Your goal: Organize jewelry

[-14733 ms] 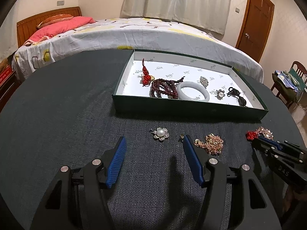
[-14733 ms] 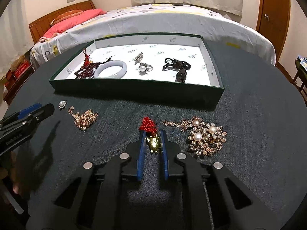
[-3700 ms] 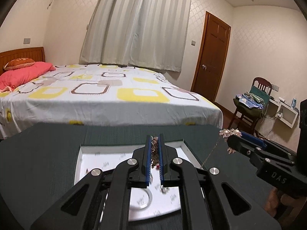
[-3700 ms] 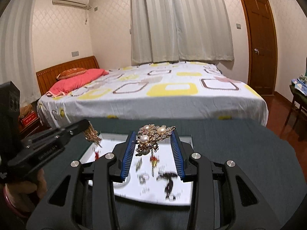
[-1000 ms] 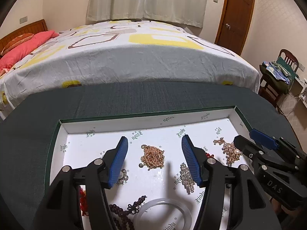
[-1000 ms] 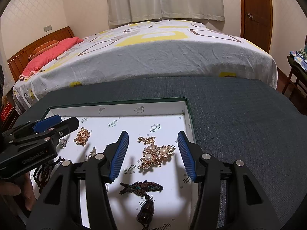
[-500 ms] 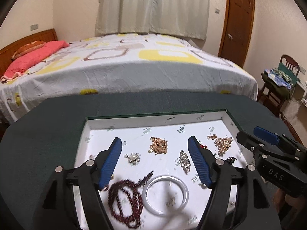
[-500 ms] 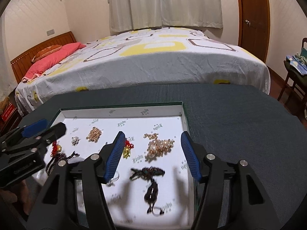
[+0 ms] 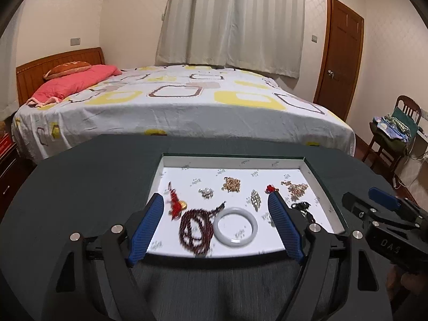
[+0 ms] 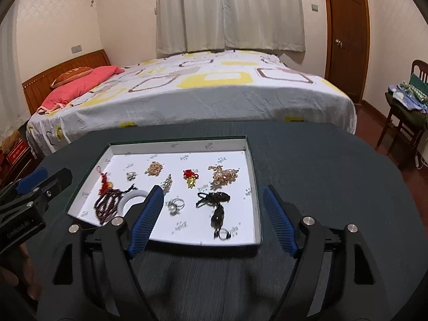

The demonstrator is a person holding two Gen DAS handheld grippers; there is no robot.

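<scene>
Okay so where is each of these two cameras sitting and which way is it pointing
Left wrist: on the left gripper, over the table's near edge, facing the tray and bed; own open fingers show, right gripper at right.
Right wrist: on the right gripper, same heading; own open fingers show, left gripper at left.
Shared: tray, white bangle, bed.

Right claw [image 10: 212,199] spread wide, empty; jewelry inside tray [image 10: 252,157].

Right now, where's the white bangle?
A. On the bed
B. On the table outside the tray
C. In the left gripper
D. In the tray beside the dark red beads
D: the bangle lies in the tray, against the beads.
</scene>
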